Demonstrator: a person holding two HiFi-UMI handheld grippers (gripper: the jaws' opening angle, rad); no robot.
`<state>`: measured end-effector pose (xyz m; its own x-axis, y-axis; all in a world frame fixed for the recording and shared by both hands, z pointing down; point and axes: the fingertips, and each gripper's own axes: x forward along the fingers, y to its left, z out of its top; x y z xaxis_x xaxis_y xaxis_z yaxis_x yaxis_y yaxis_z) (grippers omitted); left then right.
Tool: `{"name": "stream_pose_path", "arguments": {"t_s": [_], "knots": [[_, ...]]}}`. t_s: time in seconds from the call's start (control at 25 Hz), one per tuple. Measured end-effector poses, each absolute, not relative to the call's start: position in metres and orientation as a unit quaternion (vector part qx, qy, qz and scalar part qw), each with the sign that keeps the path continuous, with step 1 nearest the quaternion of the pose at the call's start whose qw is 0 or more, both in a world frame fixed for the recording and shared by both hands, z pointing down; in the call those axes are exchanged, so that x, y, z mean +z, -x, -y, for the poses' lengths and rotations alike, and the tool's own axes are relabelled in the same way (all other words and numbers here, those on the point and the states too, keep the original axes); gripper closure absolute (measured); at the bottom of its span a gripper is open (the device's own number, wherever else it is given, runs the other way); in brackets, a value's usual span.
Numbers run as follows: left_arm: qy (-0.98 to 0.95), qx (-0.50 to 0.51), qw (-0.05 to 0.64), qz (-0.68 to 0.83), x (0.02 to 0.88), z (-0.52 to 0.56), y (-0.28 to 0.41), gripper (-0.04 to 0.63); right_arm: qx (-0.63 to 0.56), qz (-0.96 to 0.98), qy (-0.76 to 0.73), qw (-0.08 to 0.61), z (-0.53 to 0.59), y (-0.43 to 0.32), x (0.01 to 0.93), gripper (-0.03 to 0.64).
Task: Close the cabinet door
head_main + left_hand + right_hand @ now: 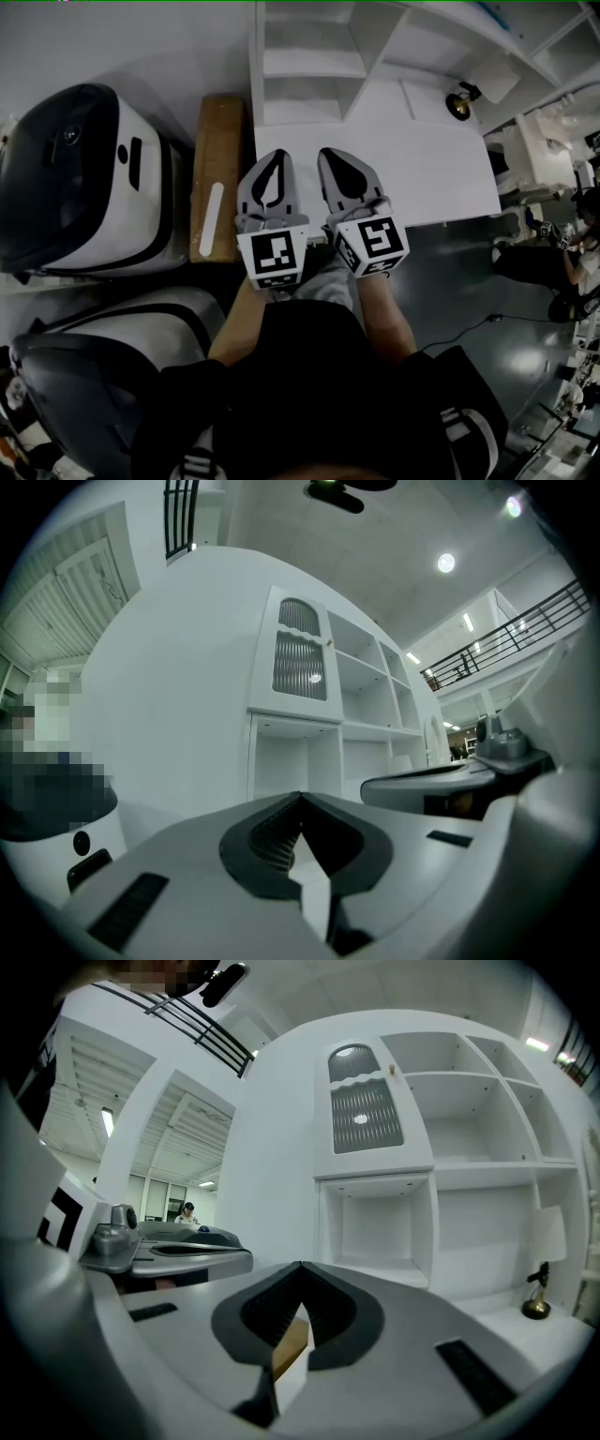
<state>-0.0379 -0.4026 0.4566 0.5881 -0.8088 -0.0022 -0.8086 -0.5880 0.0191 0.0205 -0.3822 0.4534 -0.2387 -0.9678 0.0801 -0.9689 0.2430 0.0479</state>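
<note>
A tall white cabinet (441, 1147) stands ahead, with open shelves and one arched door of ribbed glass (364, 1115) at its upper left. The same door (300, 660) shows in the left gripper view, and it looks flush with the frame. Both grippers are held level, side by side, above the white counter (412, 169) and short of the cabinet. My left gripper (277, 156) is shut with nothing in it. Close beside it, my right gripper (331, 154) is shut and empty too. Each shows in the other's view: the right gripper (450, 782) and the left gripper (178, 1241).
A wooden plank (220, 178) lies left of the counter. Two large black-and-white machines (84, 178) (103, 366) fill the left side. A small brass lamp (459, 103) sits on the counter by the shelves. A person (562, 253) sits on the dark floor at far right.
</note>
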Motion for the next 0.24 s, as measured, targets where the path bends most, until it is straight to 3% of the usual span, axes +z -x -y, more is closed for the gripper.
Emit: {"name": "stream_pose_path", "arguments": {"t_s": [0.24], "knots": [[-0.89,-0.008,0.009,0.455,0.4549,0.4081,0.0419,0.583,0.007,0.786,-0.616,0.048,0.3852,-0.0191,0.4531,0.597]]}}
